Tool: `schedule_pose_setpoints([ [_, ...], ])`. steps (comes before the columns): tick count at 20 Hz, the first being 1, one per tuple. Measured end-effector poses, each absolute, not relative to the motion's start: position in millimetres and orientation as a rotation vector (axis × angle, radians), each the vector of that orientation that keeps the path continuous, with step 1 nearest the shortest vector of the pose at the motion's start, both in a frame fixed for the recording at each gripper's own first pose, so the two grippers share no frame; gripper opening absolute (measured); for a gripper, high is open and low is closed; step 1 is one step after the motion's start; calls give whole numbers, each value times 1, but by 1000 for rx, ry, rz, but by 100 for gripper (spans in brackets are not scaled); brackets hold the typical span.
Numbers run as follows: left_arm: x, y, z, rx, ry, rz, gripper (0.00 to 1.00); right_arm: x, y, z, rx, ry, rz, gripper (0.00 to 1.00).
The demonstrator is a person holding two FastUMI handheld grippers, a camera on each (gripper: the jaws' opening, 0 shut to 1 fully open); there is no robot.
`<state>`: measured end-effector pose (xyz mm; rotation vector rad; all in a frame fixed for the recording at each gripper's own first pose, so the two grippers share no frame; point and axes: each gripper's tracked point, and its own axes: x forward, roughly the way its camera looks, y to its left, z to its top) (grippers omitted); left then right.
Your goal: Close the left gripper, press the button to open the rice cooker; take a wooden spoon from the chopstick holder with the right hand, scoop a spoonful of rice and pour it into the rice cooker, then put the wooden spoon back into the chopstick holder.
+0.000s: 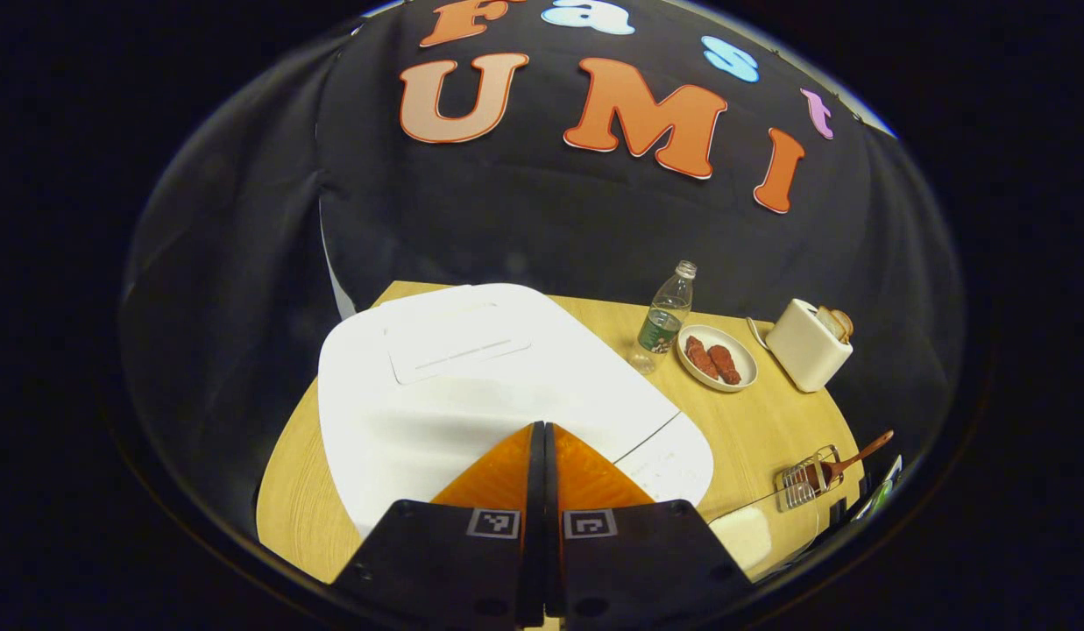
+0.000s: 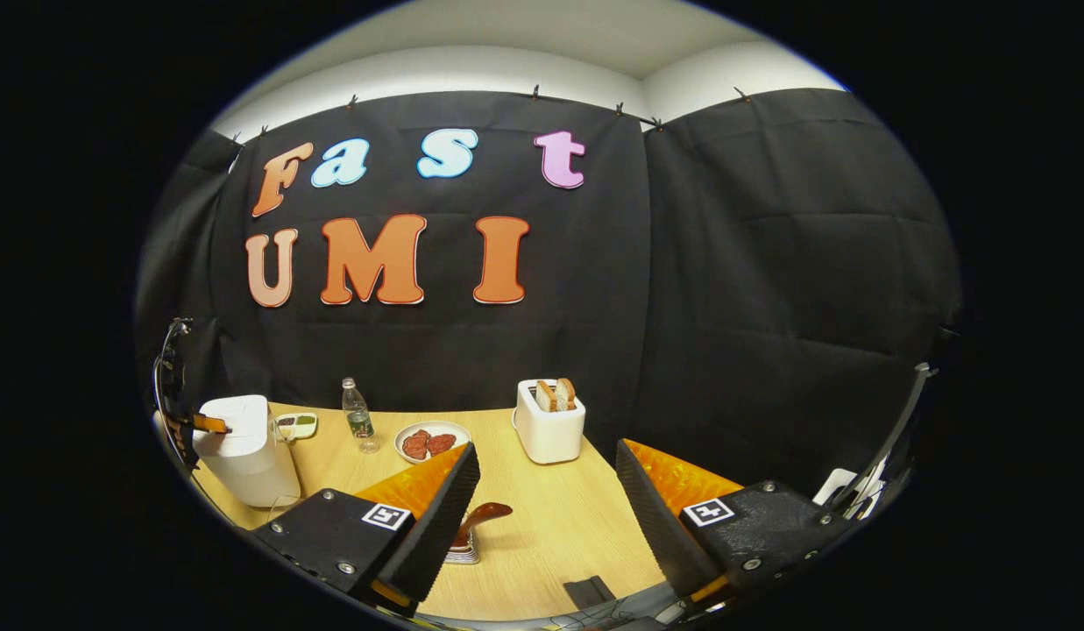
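Pressed together over the smooth white rice cooker [image 1: 471, 386]: left gripper [image 1: 539, 434]. Spread wide above pale wood-grain table [image 2: 550, 517], near wooden spoon [image 2: 480, 517]: right gripper [image 2: 546, 473].

wall: black cloth [image 2: 769, 263] | ceiling: white [image 2: 550, 44] | table: light wood [image 2: 550, 517]

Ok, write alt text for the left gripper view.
The shut left gripper hovers over the closed white rice cooker on a light wooden table. Beyond stand a clear plastic bottle, a white toaster and a wooden spoon in a wire holder.
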<state>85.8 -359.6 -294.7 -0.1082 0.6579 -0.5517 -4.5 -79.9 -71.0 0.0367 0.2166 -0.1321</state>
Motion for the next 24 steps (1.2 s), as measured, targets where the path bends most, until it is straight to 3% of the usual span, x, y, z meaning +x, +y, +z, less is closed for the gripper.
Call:
schedule_pose_setpoints([
  [9, 99, -294, -123, -277, 285, -420, 5, 12, -74, -90, 95, 226, -112, 97],
  [13, 80, -259, -92, -283, 212, -380, 4, 28, -57, -105, 174, 187, -70, 97],
  [20, 49, -189, -66, -258, 135, -218, 5, 60, -35, -190, 246, 325, -39, 96],
  [22, 40, -172, -58, -232, 108, -181, 10, 67, -29, -208, 257, 362, -30, 96],
  [23, 37, -166, -56, -222, 101, -168, 25, 70, -28, -216, 256, 376, -29, 96],
  [24, 33, -160, -54, -224, 95, -157, 27, 72, -25, -224, 255, 391, -25, 96],
])
